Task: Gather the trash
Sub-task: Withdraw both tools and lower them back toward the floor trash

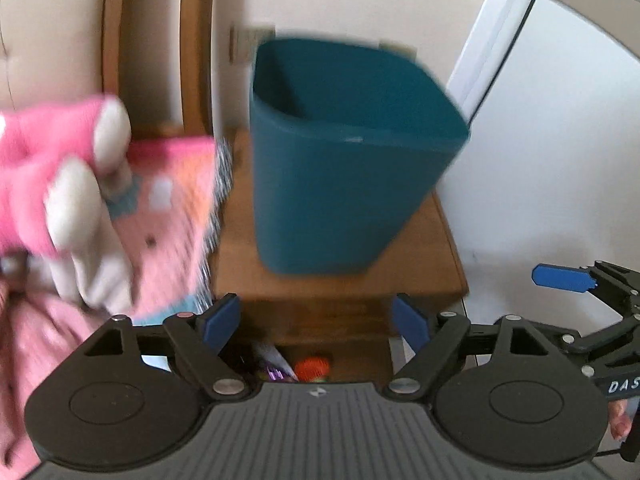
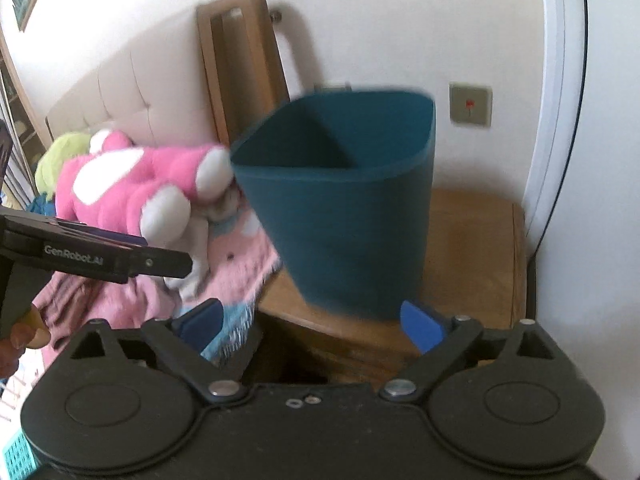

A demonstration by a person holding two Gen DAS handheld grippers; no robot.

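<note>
**What we cannot make out**

We see the teal bin (image 1: 352, 160) smeared by motion, its rim edges soft. Left of the bin, the pink plush toy (image 1: 48, 168) is blurred and cut by the frame's edge. Below the bin, small bright items (image 1: 308, 368) in the desk's (image 1: 436, 256) opening are too hidden to name.

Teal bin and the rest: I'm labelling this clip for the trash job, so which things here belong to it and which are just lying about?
Part of the job:
- teal bin, on the wooden nightstand
- left gripper, open
- right gripper, open

Just lying about:
- pink plush toy
- pink blanket
- padded headboard
</note>
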